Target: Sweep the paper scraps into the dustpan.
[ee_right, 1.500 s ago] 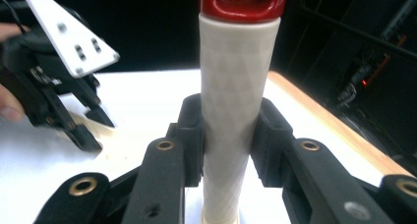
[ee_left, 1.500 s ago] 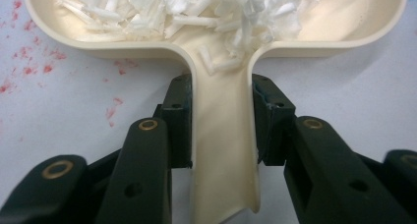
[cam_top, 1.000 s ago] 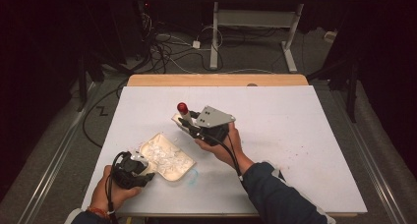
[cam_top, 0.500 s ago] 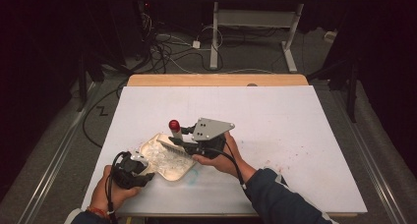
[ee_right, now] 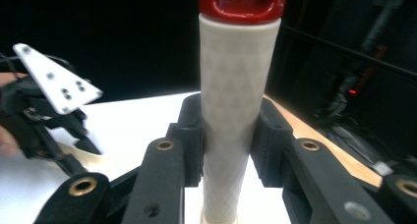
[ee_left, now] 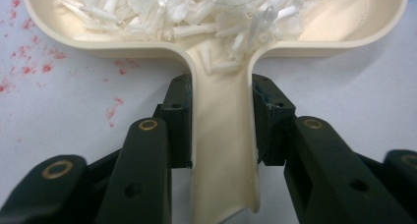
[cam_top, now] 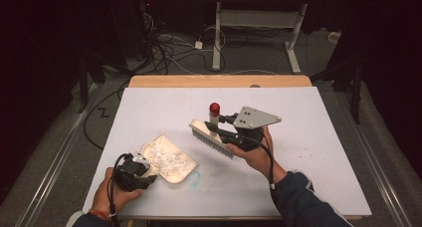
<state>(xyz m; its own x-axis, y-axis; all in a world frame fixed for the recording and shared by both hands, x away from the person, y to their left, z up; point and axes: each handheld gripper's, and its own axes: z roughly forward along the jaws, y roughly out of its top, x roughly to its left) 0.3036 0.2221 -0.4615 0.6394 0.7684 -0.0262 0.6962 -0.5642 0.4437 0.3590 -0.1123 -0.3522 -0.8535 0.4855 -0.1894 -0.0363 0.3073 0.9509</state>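
The right gripper (cam_top: 222,129), clamped on the brush (cam_top: 213,139) handle, has lifted the brush away from the dustpan (cam_top: 166,159) to mid-table. The left gripper (cam_top: 142,168) stays clamped on the dustpan's handle; the clear scraps (ee_left: 196,10) lie inside, so sweeping looks finished.

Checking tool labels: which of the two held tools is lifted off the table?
The brush in the right hand-held gripper, bristles in the air; the dustpan rests flat.

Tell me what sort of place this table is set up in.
Probably a lab or workshop rather than a home. Loose cables lie tangled on the grey floor behind the white table, a bare metal-legged bench frame stands beyond, and dark curtains close off the sides.
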